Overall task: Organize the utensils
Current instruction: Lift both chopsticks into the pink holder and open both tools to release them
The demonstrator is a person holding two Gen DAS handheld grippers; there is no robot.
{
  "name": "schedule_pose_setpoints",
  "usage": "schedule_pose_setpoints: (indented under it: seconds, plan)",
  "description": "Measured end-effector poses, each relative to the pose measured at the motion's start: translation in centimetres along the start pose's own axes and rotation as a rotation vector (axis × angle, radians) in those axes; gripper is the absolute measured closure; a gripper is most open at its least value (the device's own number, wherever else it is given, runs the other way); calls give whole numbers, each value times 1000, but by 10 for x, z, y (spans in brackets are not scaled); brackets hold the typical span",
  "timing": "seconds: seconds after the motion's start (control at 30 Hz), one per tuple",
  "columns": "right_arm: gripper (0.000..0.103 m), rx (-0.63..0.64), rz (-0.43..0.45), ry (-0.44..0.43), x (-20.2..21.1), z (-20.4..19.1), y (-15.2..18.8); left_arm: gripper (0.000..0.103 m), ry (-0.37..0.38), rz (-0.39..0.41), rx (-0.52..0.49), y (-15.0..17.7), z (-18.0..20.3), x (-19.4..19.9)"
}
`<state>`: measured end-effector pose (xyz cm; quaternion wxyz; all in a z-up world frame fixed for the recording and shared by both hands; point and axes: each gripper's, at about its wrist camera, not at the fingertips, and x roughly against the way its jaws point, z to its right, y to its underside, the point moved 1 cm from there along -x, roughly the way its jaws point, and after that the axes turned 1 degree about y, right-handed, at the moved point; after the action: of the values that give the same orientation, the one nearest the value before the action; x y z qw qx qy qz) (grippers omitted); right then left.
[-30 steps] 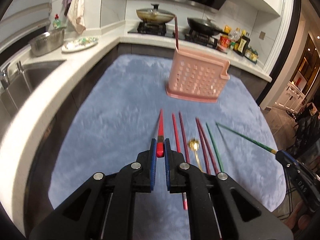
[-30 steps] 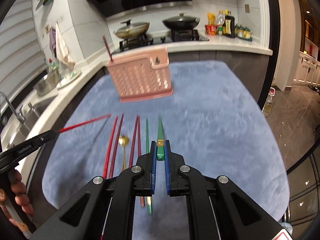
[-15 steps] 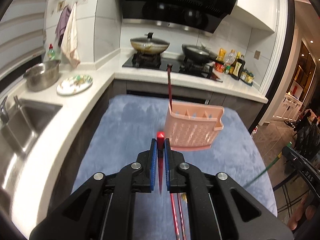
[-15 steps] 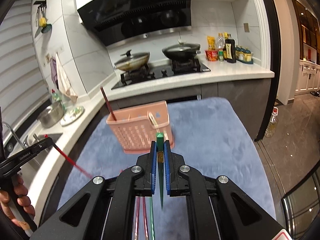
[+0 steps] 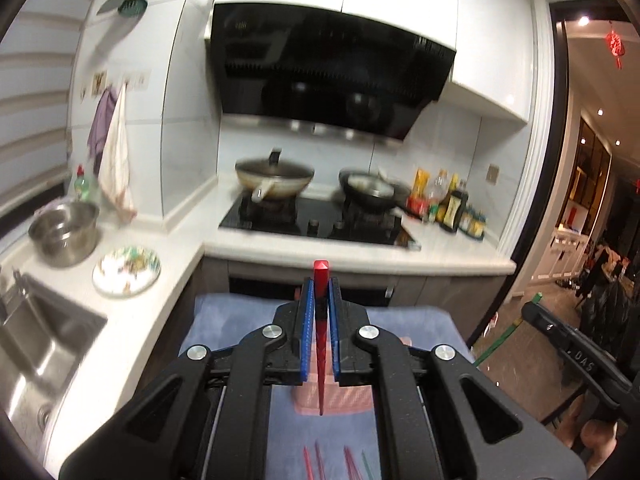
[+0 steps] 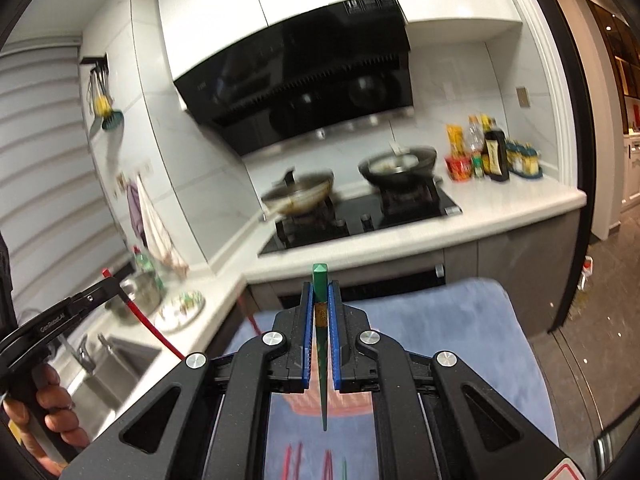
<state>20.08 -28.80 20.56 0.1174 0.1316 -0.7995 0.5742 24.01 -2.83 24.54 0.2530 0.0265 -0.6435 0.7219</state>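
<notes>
Both grippers lifted clear: left gripper (image 5: pixel 319 312) clamped slim red chopstick (image 5: pixel 320 344), right gripper (image 6: pixel 319 312) clamped green chopstick (image 6: pixel 321 344); pink slotted plastic basket (image 5: pixel 304 400) below fingers, drop-in next.

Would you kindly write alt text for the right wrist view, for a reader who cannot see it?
The right gripper is shut on a green chopstick, tip hanging down over a pink basket on a blue mat. Behind lie a stove with two pans; the left gripper holds a red chopstick.
</notes>
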Motion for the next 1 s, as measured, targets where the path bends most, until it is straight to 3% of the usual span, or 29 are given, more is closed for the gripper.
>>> schedule_pose_setpoints:
  seconds: [0.13, 0.27, 0.6, 0.87, 0.93, 1.0]
  plan:
    - [96, 4, 45, -10, -19, -7, -21, 96, 3, 48, 6, -21, 3, -20]
    - [96, 3, 44, 4, -43, -7, -24, 96, -2, 45, 10, -21, 3, -47]
    - [96, -25, -93, 23, -113, 13, 17, 96, -14, -72, 22, 23, -1, -110]
    - [96, -32, -160, 40, -133, 18, 45, 96, -16, -126, 48, 44, -13, -129]
    - [89, -30, -157, 40, -133, 17, 47, 94, -21, -130, 60, 47, -14, -129]
    - [77, -18, -147, 58, -130, 15, 47, 81, -21, -126, 72, 49, -16, -127]
